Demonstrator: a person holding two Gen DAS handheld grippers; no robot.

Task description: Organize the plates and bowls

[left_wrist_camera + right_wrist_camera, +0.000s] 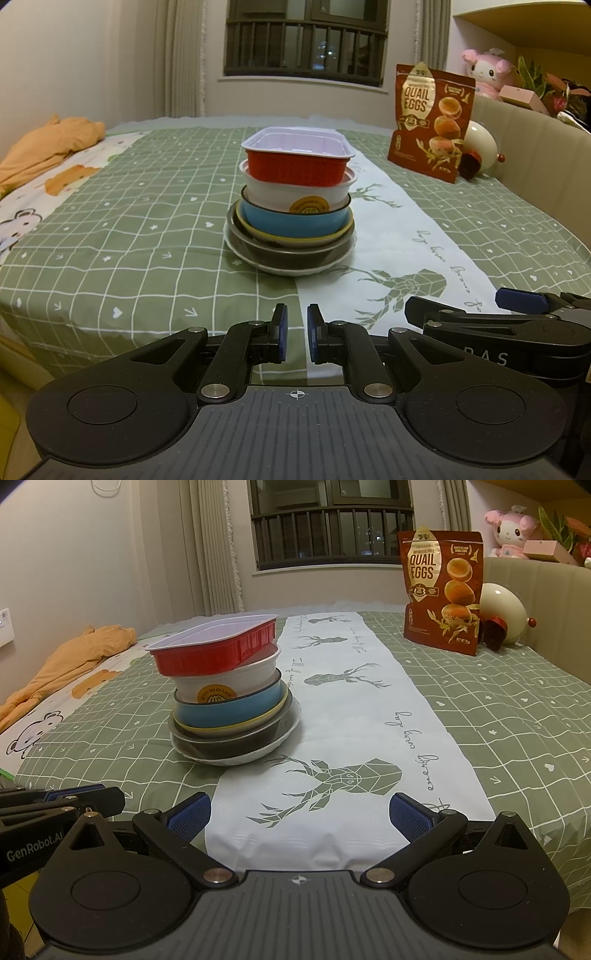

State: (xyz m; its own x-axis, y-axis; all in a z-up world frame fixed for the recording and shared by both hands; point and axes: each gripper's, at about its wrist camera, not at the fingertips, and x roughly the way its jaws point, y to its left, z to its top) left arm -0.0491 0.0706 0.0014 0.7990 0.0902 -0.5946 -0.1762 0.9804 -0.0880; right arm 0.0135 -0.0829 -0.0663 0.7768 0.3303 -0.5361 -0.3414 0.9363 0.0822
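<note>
A stack of dishes stands mid-table. From the bottom it is a white plate [288, 272], a dark bowl [288, 255], a yellow plate [295, 242], a blue bowl [288, 221], a white bowl [269, 192] with a round yellow label, and a red rectangular tray [295, 168] tilted on top. In the right wrist view the stack [229, 701] is left of centre. My left gripper [296, 332] is shut and empty, short of the stack near the table's front edge. My right gripper [299, 812] stands open and empty over the white runner, to the stack's right.
A brown quail-eggs bag [441, 587] stands at the back right with a cream egg-shaped object [502, 609] behind it. An orange cloth [48, 144] lies at the far left. The green checked tablecloth [129, 229] carries a white deer-print runner [351, 709]. A beige padded edge [535, 147] borders the right.
</note>
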